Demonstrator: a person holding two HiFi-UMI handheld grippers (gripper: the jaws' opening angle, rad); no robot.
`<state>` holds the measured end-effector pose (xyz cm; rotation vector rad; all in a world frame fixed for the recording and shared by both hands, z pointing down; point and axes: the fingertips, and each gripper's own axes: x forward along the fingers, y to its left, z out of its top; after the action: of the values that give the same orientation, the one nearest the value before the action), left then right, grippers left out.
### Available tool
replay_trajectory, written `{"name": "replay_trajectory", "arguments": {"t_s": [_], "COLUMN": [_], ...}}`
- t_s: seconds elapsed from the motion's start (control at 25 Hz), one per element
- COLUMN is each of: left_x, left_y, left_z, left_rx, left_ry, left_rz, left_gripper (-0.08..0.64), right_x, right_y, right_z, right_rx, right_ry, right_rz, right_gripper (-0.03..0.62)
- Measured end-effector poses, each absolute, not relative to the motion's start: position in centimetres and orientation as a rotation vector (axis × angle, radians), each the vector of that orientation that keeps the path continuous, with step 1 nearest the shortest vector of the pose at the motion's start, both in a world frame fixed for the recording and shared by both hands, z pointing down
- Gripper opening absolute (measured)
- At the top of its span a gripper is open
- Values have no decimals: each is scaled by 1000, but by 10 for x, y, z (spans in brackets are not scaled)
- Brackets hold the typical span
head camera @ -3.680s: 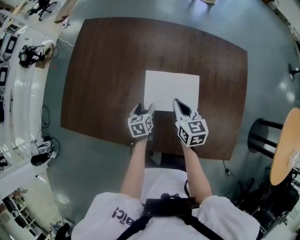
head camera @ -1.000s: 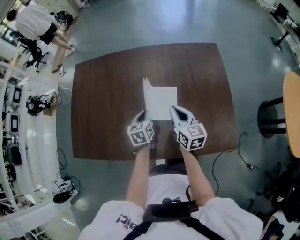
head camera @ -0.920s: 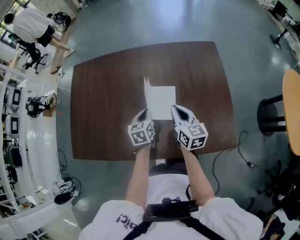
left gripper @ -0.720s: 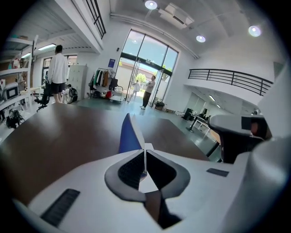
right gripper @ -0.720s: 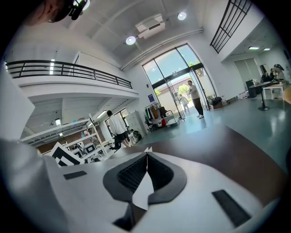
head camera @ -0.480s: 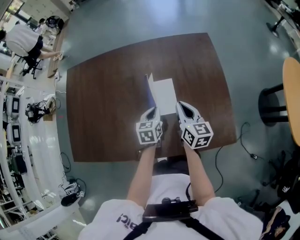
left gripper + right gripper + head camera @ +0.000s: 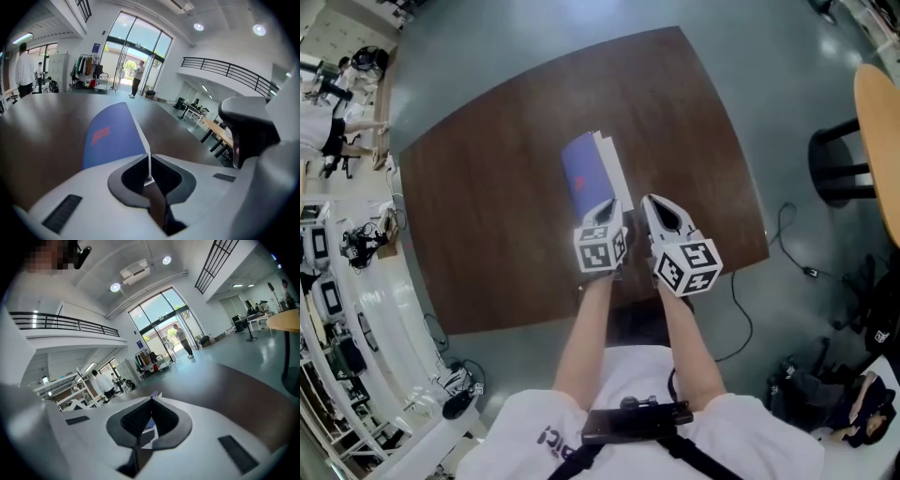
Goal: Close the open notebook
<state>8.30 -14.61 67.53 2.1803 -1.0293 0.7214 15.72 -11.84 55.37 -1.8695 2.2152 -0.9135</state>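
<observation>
Notebook (image 7: 584,174) sits mid-table (image 7: 487,216), a little toward your edge and just ahead of both grippers. It is half closed: the blue cover, a small red mark on its outer face, stands steeply tilted on the left, and the white pages (image 7: 613,167) show beside it on the right. Your left gripper (image 7: 605,208) is clamped on the cover's thin near edge, which runs straight between the jaws. Your right gripper (image 7: 654,206) has its jaws together, tips just beside the notebook's near right corner; cannot tell whether they touch it.
</observation>
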Motion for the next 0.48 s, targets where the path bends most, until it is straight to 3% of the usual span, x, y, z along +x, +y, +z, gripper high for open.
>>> {"name": "replay_trajectory", "arguments": {"t_s": [0.48], "left_x": [110], "left_y": [-140], "left_z": [741], "left_rx": [2102], "left_ry": [-905], "left_rz": [847], "left_gripper": [26], "right_x": [176], "right_y": [-102], "right_z": [587], "right_rx": [-1915], "right_ry": [2150], "right_rz": [-989], "right_gripper": [3]}}
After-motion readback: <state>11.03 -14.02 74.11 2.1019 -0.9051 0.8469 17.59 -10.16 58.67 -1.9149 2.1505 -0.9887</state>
